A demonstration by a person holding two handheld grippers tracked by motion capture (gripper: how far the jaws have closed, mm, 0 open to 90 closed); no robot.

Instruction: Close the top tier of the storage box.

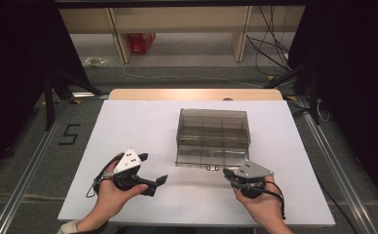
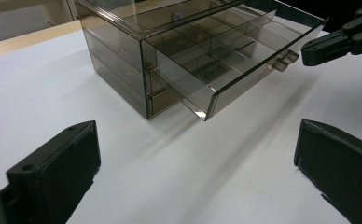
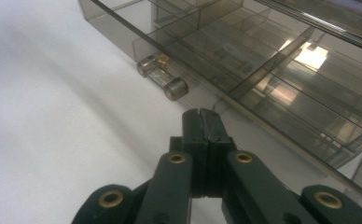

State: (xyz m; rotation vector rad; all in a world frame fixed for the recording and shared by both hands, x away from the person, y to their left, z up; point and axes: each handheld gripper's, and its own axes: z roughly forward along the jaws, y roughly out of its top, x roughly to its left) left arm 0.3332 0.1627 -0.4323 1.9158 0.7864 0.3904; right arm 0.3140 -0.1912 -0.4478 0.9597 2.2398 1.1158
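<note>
A smoky clear drawer box stands mid-table, with one drawer pulled out toward me. The drawer's small clear handle sticks out of its front. My right gripper is shut with nothing in it. Its tip lies just short of the handle and does not touch it. In the left gripper view the same tip hovers beside the handle. My left gripper rests on the table left of the drawer. Its jaws stand wide open and empty, facing the box.
White tabletop spreads around the box, with a wooden strip at its far edge. Metal rails run along both sides. On the floor beyond are shelving legs, a red box and cables.
</note>
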